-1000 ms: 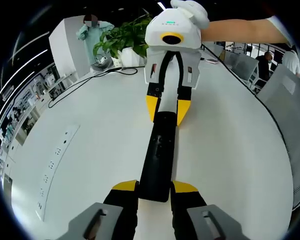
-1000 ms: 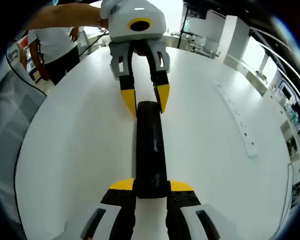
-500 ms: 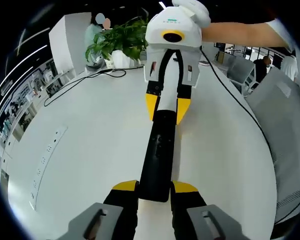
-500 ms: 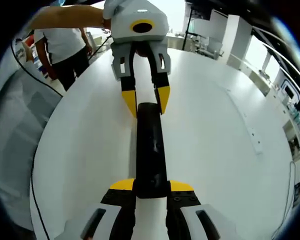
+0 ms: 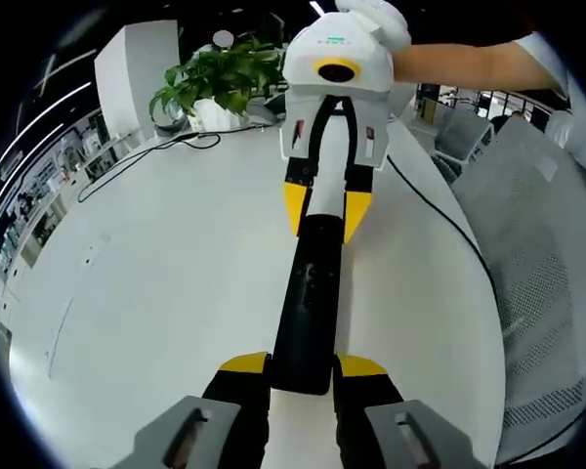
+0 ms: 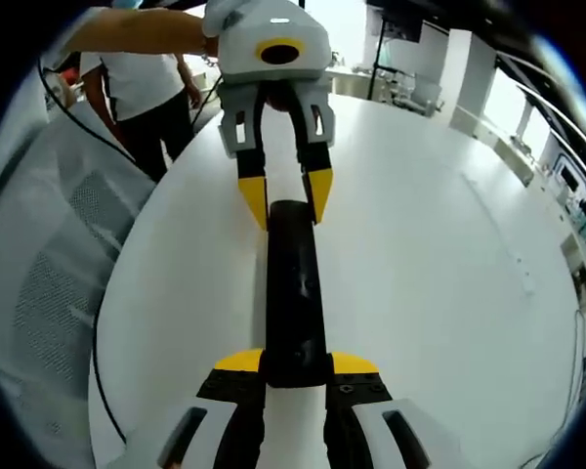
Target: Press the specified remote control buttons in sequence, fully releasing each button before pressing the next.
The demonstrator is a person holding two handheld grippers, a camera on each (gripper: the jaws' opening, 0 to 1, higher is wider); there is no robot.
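A long black remote control (image 5: 313, 298) is held above a white table (image 5: 156, 293), its long axis running from 6 o'clock to 12 o'clock in the left gripper view and the same way in the right gripper view (image 6: 293, 293). In the left gripper view its near end is clamped between the yellow-tipped jaws of the left gripper (image 5: 303, 369) at 6 o'clock, and its far end is clasped between the yellow tips of the right gripper (image 5: 325, 213) at 12 o'clock, so the remote is spanned between the two tongs, one at each end. In the right gripper view the arrangement is mirrored: the right gripper (image 6: 295, 365) is closed on the near end at 6 o'clock and the left gripper (image 6: 284, 200) is seen gripping the far end at 12 o'clock. A few small buttons are seen on the remote's upper face; which end is its front cannot be told. A potted plant (image 5: 215, 83) is set on the table at 11 o'clock in the left gripper view, with a black cable (image 5: 146, 156) trailed beside it. A grey mesh chair (image 6: 49, 283) is seen at 9 o'clock in the right gripper view.
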